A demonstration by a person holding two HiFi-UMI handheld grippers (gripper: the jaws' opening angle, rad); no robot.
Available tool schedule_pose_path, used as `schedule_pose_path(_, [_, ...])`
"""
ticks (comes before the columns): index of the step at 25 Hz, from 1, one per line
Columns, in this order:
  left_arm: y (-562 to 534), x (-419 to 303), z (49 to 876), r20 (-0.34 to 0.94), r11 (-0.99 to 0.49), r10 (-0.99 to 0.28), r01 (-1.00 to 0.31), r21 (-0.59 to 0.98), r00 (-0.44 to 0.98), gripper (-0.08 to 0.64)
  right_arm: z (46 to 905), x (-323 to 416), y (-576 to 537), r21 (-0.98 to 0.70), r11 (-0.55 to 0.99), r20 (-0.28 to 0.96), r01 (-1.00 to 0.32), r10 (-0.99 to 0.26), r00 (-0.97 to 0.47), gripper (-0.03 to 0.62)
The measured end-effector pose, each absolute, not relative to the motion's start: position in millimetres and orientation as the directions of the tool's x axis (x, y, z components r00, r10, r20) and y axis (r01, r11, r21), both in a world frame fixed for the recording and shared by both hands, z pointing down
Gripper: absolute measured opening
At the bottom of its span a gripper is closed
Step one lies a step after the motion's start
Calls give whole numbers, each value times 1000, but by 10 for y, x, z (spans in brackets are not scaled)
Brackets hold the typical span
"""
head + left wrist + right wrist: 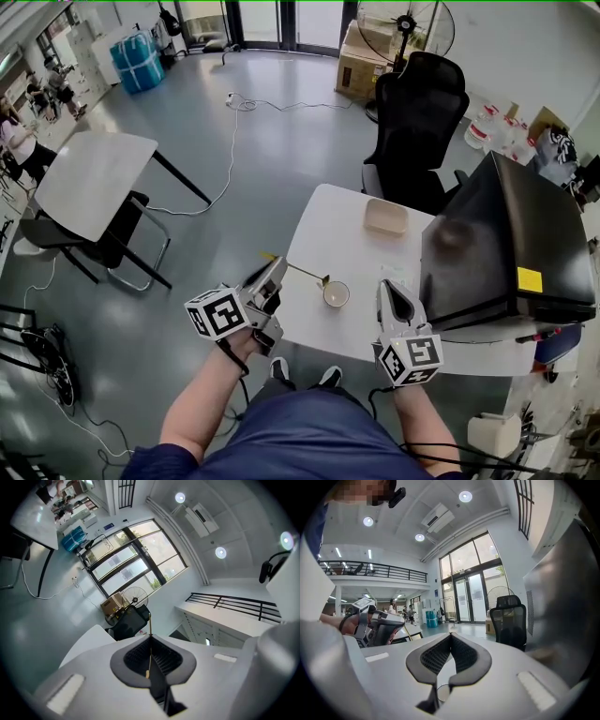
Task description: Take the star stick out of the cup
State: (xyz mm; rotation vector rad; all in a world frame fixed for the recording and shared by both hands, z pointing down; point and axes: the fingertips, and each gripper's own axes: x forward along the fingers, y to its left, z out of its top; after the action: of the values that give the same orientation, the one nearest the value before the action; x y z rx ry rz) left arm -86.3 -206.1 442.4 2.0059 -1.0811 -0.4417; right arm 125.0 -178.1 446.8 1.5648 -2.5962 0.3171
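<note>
My left gripper (279, 265) is shut on the star stick (300, 270), a thin yellow stick. It lies slanted, level with the table's left edge, and its far end hangs just over the left rim of the cup (336, 294). In the left gripper view the stick (150, 625) runs up through the closed jaws of the left gripper (150, 637). The small white cup stands on the white table (328, 225) near its front edge. My right gripper (385, 286) is shut and holds nothing, just right of the cup. In the right gripper view its jaws (451, 634) meet, and the cup's rim (443, 692) shows below them.
A tan shallow tray (385, 217) lies farther back on the table. A large black box (506, 244) fills the table's right side. A black office chair (417, 122) stands behind. Another white table (94, 178) stands to the left, with cables (230, 159) on the floor.
</note>
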Motion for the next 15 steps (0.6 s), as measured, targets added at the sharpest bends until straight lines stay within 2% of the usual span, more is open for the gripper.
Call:
schedule_pose_path(8, [-1989,-1080,4300,30,-311,-837,-520,796,546,8,4386,1172,-1873,-132,460,161,-878,-864,-476,8])
schedule_pose_path(13, [-1959,-1115,4163,-32,-326,-838,-452,830,545,8,4275,1169,-1912,-134,462,140,-877,-867,-478,6])
schedule_pose_path(15, [-1961,-1138,4099,-26,-333,-841,-480,811,540,8,4223,1181,-1918,-142,461,125,-876,-869,-478,7])
